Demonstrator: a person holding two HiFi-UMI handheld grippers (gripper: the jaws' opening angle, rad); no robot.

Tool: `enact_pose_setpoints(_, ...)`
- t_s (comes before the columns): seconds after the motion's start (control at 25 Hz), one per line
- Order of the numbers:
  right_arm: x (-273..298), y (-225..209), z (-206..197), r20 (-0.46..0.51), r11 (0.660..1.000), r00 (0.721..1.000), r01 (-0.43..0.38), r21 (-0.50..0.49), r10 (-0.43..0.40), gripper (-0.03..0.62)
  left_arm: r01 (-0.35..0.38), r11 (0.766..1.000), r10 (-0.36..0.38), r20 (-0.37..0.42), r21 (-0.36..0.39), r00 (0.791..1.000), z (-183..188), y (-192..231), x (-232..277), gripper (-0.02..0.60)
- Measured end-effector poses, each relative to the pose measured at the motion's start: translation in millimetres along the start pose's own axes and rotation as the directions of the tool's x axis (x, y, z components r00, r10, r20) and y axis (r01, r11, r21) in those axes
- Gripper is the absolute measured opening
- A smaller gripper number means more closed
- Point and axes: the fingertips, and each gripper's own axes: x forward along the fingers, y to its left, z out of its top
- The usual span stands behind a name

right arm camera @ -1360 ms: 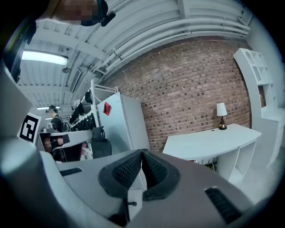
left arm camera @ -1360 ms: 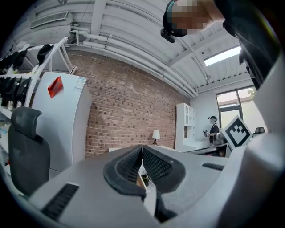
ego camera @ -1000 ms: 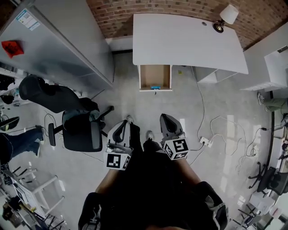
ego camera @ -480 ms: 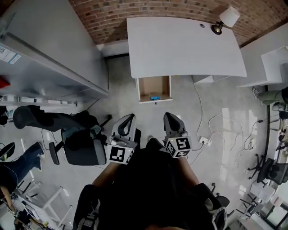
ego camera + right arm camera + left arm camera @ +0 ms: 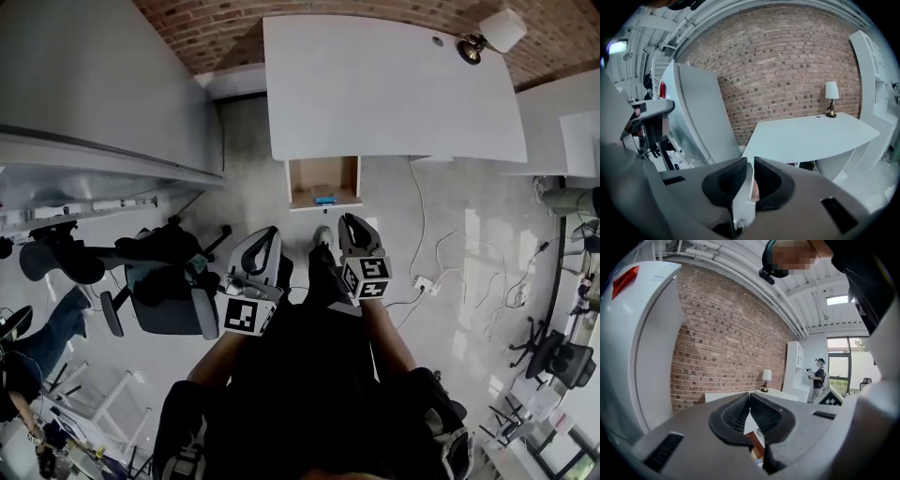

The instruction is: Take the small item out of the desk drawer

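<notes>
A white desk [image 5: 394, 84] stands against the brick wall, and its wooden drawer [image 5: 323, 178] is pulled open. The small blue item [image 5: 325, 200] lies at the drawer's front edge. My left gripper [image 5: 262, 246] is held over the floor, below and left of the drawer, shut and empty; its tips [image 5: 749, 397] touch. Just below the drawer front, my right gripper [image 5: 352, 230] points at the desk. Its jaws [image 5: 750, 161] are almost together, just starting to open, with nothing between them. The desk [image 5: 806, 136] fills the right gripper view.
A black office chair [image 5: 169, 291] stands on the floor to my left, beside a grey cabinet [image 5: 94, 94]. Cables and a power strip [image 5: 427, 281] lie on the floor at the right. A lamp [image 5: 497, 36] sits on the desk's far corner. A person [image 5: 818, 378] stands far off.
The desk and drawer have come nearer in the head view. Both grippers have moved forward toward the drawer, the right one further.
</notes>
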Motion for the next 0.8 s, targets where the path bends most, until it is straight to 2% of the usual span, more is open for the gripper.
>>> enact_pose_setpoints(0.04,10,-5,-8,-0.031,1.000,0.999,-0.008,-0.004,0.008,0.060,-0.011,1.000,0.011,0.022,-0.008,1.000,2,2,4,0.009)
enact_pose_setpoints(0.12,29,-13,-26,-0.098,1.000,0.995,-0.024,-0.005,0.024,0.149,-0.031,0.999,0.032,0.048,-0.019,0.998,5,5,12,0.009)
enact_pose_setpoints(0.2,51,-23,-45,-0.155,0.999,0.987,-0.038,0.003,0.038,0.223,-0.047,0.999,0.047,0.040,-0.020,0.998,3,8,20,0.009)
enact_pose_setpoints(0.24,61,-27,-56,-0.181,0.999,0.982,-0.043,0.009,0.044,0.241,-0.053,0.999,0.053,0.033,-0.015,0.998,1,9,23,0.009)
enact_pose_setpoints(0.4,103,-44,-100,-0.259,0.998,0.964,-0.051,0.034,0.058,0.303,-0.076,0.997,0.077,0.030,-0.013,0.997,-3,14,37,0.009)
enact_pose_setpoints(0.52,133,-56,-134,-0.309,0.998,0.950,-0.031,0.057,0.047,0.323,-0.093,0.996,0.093,0.037,-0.009,0.995,-10,20,43,0.009)
enact_pose_setpoints(0.8,187,-93,-227,-0.470,0.987,0.882,0.098,0.127,-0.027,0.365,-0.112,0.993,0.111,-0.038,-0.029,0.993,-39,29,51,0.009)
